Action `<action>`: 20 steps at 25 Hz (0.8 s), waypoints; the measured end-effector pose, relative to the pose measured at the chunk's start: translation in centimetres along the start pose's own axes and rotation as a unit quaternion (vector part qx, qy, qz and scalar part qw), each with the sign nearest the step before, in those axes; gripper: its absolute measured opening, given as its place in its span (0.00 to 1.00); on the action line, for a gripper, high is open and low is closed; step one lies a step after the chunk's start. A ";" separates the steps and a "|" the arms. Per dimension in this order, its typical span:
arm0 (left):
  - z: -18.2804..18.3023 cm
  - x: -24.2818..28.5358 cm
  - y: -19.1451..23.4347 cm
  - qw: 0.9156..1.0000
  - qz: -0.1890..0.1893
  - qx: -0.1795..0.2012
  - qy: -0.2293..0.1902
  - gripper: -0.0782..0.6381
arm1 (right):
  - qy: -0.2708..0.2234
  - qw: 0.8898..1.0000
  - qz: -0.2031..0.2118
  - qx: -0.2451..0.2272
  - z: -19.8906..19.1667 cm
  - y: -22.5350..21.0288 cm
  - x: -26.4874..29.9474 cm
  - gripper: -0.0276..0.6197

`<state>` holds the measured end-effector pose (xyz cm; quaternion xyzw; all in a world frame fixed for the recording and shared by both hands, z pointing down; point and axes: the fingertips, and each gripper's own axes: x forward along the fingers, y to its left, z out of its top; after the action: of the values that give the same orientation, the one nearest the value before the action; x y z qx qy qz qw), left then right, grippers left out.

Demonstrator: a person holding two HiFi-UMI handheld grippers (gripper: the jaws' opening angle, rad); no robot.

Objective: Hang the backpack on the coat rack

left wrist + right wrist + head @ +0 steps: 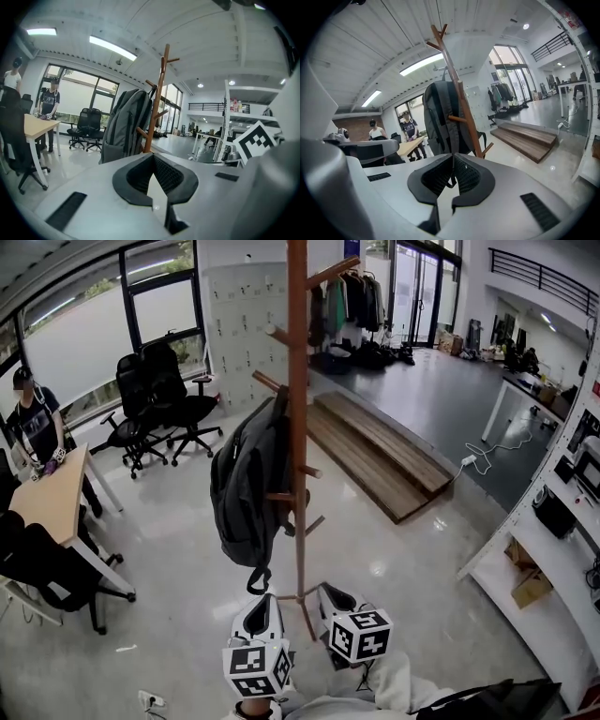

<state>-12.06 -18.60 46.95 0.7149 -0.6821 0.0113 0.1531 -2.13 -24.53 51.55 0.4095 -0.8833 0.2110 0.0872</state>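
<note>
A dark grey backpack (247,486) hangs by its top from a peg on the left side of the tall wooden coat rack (298,418). Its straps dangle close to the pole. My left gripper (263,604) and right gripper (329,594) sit low in the head view, just short of the rack's foot and apart from the bag. Both are shut with nothing between their pads. In the left gripper view the backpack (123,125) and rack (158,101) stand beyond my shut left gripper (153,155). The right gripper view shows the backpack (441,117) on the rack (462,105) past my shut right gripper (453,155).
A wooden desk (52,499) with a black chair (49,570) stands at the left, a person (34,424) behind it. Office chairs (157,401) are at the back left. A low wooden platform (377,452) lies behind the rack. White shelving (551,554) runs along the right.
</note>
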 end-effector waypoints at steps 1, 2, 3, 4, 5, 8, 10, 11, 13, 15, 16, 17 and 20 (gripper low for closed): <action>-0.3 -0.5 -0.4 1.000 0.005 -0.001 0.000 0.11 | -0.002 1.000 0.002 -0.001 -0.2 -0.1 -0.7 0.07; -0.8 -1.1 -0.8 1.000 0.010 -0.003 0.000 0.11 | -0.003 1.000 0.004 -0.002 -0.5 -0.3 -1.4 0.07; -1.2 -1.6 -1.2 1.000 0.014 -0.004 0.002 0.11 | -0.001 1.000 0.005 -0.002 -0.9 -0.5 -2.0 0.07; -1.6 -2.2 -1.6 1.000 0.018 -0.005 0.004 0.11 | 0.002 1.000 0.007 -0.001 -1.3 -0.6 -2.7 0.07; -2.0 -2.7 -1.9 1.000 0.023 -0.006 0.006 0.11 | 0.004 1.000 0.008 0.001 -1.6 -0.8 -3.3 0.07; -2.7 -4.3 -2.5 0.999 0.035 -0.012 0.008 0.11 | 0.001 1.000 0.010 0.005 -2.1 -0.9 -5.3 0.07; -2.7 -5.2 -2.8 0.999 0.041 -0.012 0.006 0.11 | -0.004 1.000 0.012 0.006 -2.2 -0.6 -6.2 0.07; -2.7 -5.6 -2.8 0.999 0.044 -0.012 0.005 0.11 | -0.006 1.000 0.015 0.006 -2.2 -0.3 -6.5 0.07; -2.6 -6.4 -3.0 0.999 0.046 -0.010 0.006 0.11 | -0.010 1.000 0.019 0.007 -2.1 0.5 -7.1 0.07; -2.6 -6.8 -3.3 0.999 0.041 -0.010 0.007 0.11 | -0.016 1.000 0.022 0.007 -2.0 1.1 -7.6 0.07; -2.4 -6.9 -3.4 0.999 0.037 -0.009 0.007 0.11 | -0.020 1.000 0.021 0.007 -1.9 1.4 -7.7 0.07; -2.3 -7.0 -3.5 0.999 0.033 -0.007 0.006 0.11 | -0.023 0.999 0.020 0.008 -1.8 1.7 -7.8 0.07; -1.9 -7.5 -3.5 1.000 0.024 -0.001 0.006 0.11 | -0.020 0.999 0.020 0.014 -2.3 2.8 -8.0 0.07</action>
<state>-8.75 -10.78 46.31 0.6984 -0.6979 0.0186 0.1575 0.92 -16.39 50.16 0.3972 -0.8897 0.2170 0.0593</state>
